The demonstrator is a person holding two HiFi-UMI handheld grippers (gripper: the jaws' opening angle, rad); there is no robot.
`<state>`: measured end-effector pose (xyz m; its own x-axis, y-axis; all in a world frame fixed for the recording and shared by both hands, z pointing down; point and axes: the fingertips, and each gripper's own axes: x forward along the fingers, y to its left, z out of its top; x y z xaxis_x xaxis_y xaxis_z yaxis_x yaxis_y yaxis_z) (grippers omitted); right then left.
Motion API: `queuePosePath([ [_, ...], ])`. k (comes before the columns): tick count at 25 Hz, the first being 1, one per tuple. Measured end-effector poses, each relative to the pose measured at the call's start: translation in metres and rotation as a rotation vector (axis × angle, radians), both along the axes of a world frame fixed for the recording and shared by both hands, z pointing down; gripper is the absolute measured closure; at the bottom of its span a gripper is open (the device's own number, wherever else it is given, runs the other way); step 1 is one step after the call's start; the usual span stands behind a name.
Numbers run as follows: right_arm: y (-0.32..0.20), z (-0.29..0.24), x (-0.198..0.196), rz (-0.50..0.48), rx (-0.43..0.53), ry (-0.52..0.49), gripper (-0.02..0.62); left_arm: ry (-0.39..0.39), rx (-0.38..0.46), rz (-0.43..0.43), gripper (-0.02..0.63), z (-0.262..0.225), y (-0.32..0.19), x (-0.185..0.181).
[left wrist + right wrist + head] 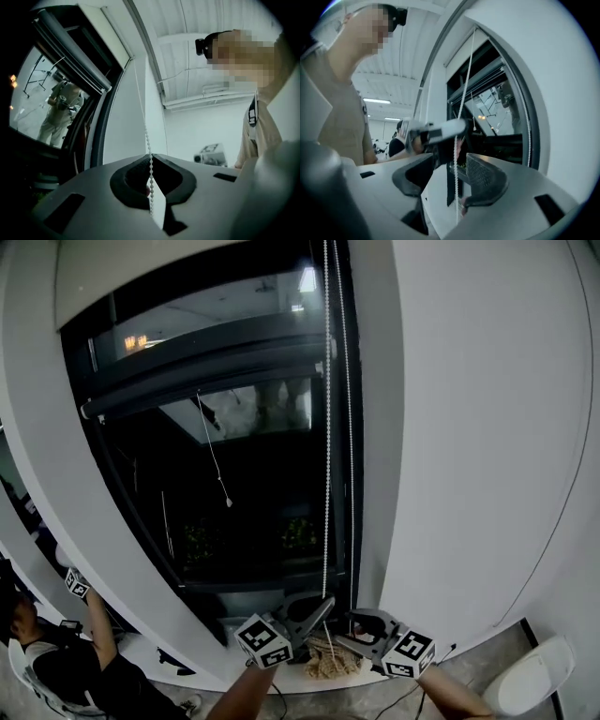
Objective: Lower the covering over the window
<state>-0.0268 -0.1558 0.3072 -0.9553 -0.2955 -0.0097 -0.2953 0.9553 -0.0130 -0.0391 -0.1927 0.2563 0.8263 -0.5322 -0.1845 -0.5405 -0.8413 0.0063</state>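
Nearest, at the bottom of the head view, the left gripper (150, 157) is closed on a thin white bead chain (326, 427). Its own view shows the two dark pads pinched together with the beads running straight between them. Just to its right, the right gripper (452, 161) stands wide open. The same chain hangs in the gap between its ridged pads, and neither pad presses on it. The chain rises from the grippers as a long loop of two strands along the right edge of a tall dark window (244, 502), close to the white wall (469, 427). It reaches the top, where the blind (206, 381) sits rolled up as a dark bar across the frame, leaving most of the glass bare. The chain looks light, limp and slippery. It should hold best when pinched squarely across the beads so one bead catches behind the pads. One strand should be pulled straight down in short hand-over-hand draws, since a hard jerk might strain the chain or its fitting. I cannot tell which strand lowers the blind. Off to the far left a person (66, 671) crouches by the wall, and a white chair (534, 676) stands at the far right.
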Motion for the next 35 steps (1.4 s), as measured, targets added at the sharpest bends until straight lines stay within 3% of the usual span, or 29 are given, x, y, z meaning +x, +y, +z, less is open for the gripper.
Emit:
queuePosePath([
  [3, -0.016, -0.059, 0.013, 0.040, 0.029, -0.134, 0.394, -0.016, -0.065, 0.035, 0.584, 0.039, 0.014, 0.008],
  [7, -0.027, -0.091, -0.011, 0.066, 0.139, -0.145, 0.399, -0.005, -0.093, 0.116, 0.584, 0.064, 0.035, 0.032],
  [8, -0.028, -0.092, -0.015, 0.077, 0.145, -0.148, 0.459, -0.001, -0.086, 0.137, 0.584, 0.063, 0.040, 0.034],
  [9, -0.030, -0.091, -0.017, 0.092, 0.139, -0.152, 0.576, 0.005, -0.070, 0.157, 0.584, 0.060, 0.045, 0.033],
  [10, -0.033, -0.085, -0.018, 0.109, 0.127, -0.143, 0.589, 0.021, -0.044, 0.175, 0.584, 0.053, 0.048, 0.026],
  [12, -0.037, -0.042, -0.026, 0.130, 0.075, -0.036, 0.592, 0.110, 0.011, 0.189, 0.580, 0.031, 0.041, -0.006],
  [14, -0.023, 0.033, -0.041, 0.085, -0.040, 0.117, 0.592, 0.206, 0.051, 0.147, 0.421, -0.004, 0.026, -0.040],
  [15, -0.013, 0.061, -0.044, 0.062, -0.088, 0.157, 0.592, 0.211, 0.077, 0.111, 0.419, -0.021, 0.020, -0.047],
  [17, -0.007, 0.072, -0.040, 0.064, -0.106, 0.155, 0.592, 0.150, 0.135, 0.081, 0.494, -0.049, 0.012, -0.037],
  [18, -0.012, 0.064, -0.036, 0.080, -0.090, 0.140, 0.592, 0.123, 0.151, 0.093, 0.494, -0.060, 0.009, -0.024],
  [20, -0.024, 0.050, -0.031, 0.108, -0.064, 0.134, 0.592, 0.087, 0.142, 0.133, 0.358, -0.075, -0.001, 0.003],
  [22, -0.030, 0.052, -0.033, 0.116, -0.065, 0.152, 0.592, 0.041, 0.104, 0.163, 0.324, -0.077, -0.011, 0.028],
  [25, -0.032, 0.064, -0.037, 0.119, -0.077, 0.171, 0.592, -0.012, 0.055, 0.170, 0.337, -0.066, -0.019, 0.045],
  [27, -0.033, 0.071, -0.035, 0.129, -0.090, 0.175, 0.592, -0.044, 0.042, 0.087, 0.543, -0.053, -0.031, 0.044],
  [28, -0.034, 0.074, -0.033, 0.134, -0.094, 0.174, 0.592, -0.038, 0.029, 0.058, 0.577, -0.049, -0.037, 0.041],
  [32, -0.023, 0.066, -0.022, 0.088, -0.033, 0.139, 0.581, 0.043, -0.006, 0.028, 0.581, -0.045, -0.042, 0.018],
  [33, -0.020, 0.058, -0.014, 0.071, -0.026, 0.106, 0.419, 0.049, -0.001, 0.010, 0.581, -0.044, -0.040, 0.012],
  [34, -0.020, 0.045, -0.003, 0.071, -0.028, 0.058, 0.349, 0.048, 0.003, -0.004, 0.581, -0.041, -0.036, 0.007],
  [35, -0.025, 0.027, 0.009, 0.089, -0.030, -0.001, 0.332, 0.039, 0.007, -0.015, 0.581, -0.037, -0.033, 0.004],
])
